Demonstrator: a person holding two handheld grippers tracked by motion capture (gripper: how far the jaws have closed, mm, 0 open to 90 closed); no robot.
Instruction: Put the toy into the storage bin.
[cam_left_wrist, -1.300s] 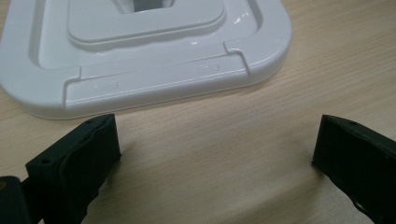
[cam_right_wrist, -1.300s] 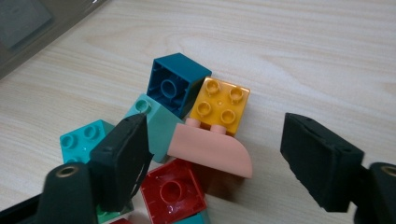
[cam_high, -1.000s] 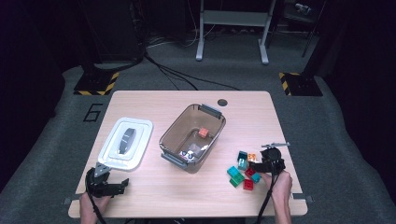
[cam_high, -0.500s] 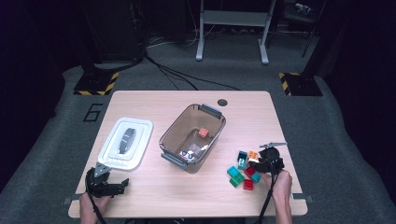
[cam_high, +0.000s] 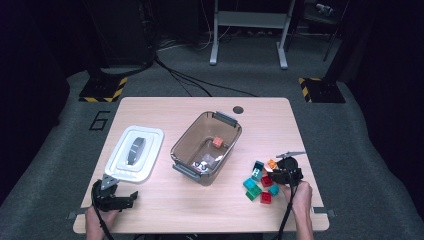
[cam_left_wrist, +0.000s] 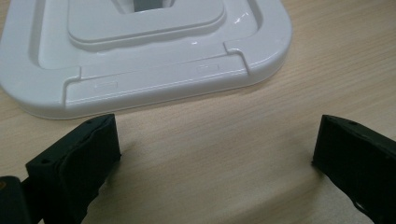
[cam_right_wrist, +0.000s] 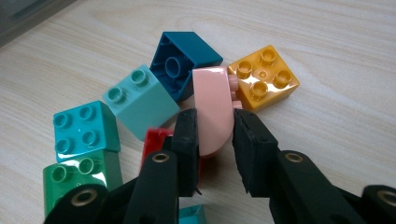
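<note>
Dark floor and cables ring the pale wooden table (cam_high: 150, 112), where my right gripper (cam_right_wrist: 215, 135), its jaws having just been closing, now clamps a glossy pink rounded plastic brick (cam_right_wrist: 212, 109) amid the loose pile of coloured bricks (cam_high: 260, 182) near the right edge. I judge the sorting barely begun: the clear brown plastic bin (cam_high: 182, 142) holds just an orange brick (cam_high: 217, 142) and some small pieces. My left gripper (cam_left_wrist: 215, 149) rests spread wide, empty, near the white plastic lid (cam_left_wrist: 261, 42).
</note>
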